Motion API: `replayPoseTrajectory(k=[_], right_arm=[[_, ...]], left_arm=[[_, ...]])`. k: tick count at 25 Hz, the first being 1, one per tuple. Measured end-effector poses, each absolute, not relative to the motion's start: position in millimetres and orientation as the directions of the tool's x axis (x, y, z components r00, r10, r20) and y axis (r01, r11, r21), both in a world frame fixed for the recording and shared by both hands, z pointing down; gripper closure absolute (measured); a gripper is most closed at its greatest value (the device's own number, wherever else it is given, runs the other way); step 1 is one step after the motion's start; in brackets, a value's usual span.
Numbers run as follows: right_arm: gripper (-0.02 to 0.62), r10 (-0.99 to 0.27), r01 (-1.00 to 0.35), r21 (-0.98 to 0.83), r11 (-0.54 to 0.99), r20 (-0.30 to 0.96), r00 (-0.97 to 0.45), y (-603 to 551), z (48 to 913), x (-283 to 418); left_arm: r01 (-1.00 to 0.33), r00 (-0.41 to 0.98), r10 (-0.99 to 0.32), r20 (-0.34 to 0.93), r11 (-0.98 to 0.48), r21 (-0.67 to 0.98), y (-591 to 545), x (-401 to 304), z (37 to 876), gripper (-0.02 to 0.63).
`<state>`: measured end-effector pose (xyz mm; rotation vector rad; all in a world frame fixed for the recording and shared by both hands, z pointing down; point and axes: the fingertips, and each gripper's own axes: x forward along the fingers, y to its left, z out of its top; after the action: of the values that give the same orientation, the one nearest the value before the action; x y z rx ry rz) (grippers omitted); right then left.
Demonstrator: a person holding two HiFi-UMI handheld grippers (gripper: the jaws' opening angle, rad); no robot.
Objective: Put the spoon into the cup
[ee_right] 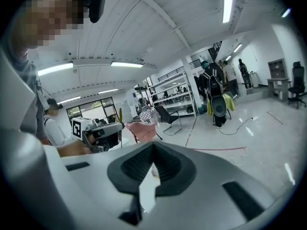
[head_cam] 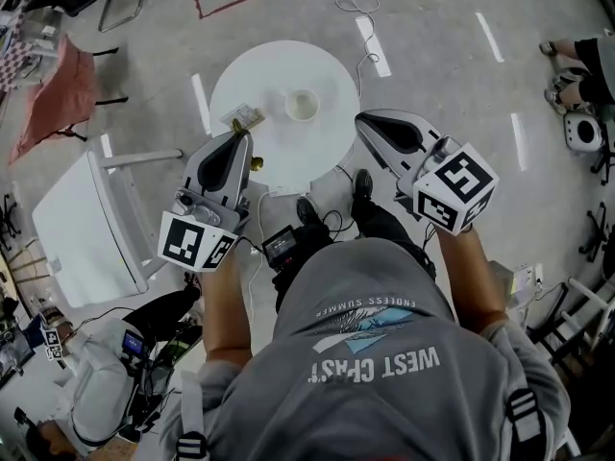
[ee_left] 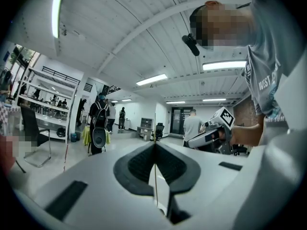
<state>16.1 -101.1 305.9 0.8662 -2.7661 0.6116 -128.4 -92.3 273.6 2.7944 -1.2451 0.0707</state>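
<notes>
A white cup (head_cam: 302,105) stands upright near the middle of the round white table (head_cam: 288,65). My left gripper (head_cam: 238,138) hovers at the table's near left edge, shut on a thin gold spoon (head_cam: 257,164) that crosses its jaws. In the left gripper view the spoon (ee_left: 154,176) shows as a fine upright line between the closed pads. In the right gripper view it (ee_right: 120,114) sticks up above the left gripper (ee_right: 112,128). My right gripper (head_cam: 363,121) hangs right of the cup, jaws together, empty. The cup is out of sight in both gripper views.
A small card or packet (head_cam: 247,116) lies on the table left of the cup. A white chair (head_cam: 86,229) stands at the left, with a chair draped in red cloth (head_cam: 53,89) behind it. Cables trail across the floor (head_cam: 360,8). Another person's feet (head_cam: 567,65) show at far right.
</notes>
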Motion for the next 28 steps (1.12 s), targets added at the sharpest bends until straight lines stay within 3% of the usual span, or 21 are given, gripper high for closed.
replayPoseTrajectory(k=[28], right_arm=[[0.594, -0.468, -0.574, -0.396, 0.717, 0.337, -0.817, -110.4, 346.6, 10.1]], left_arm=[[-0.748, 0.663, -0.736, 0.133, -0.647, 0.147, -120.8, -126.0, 322.3, 0.604]])
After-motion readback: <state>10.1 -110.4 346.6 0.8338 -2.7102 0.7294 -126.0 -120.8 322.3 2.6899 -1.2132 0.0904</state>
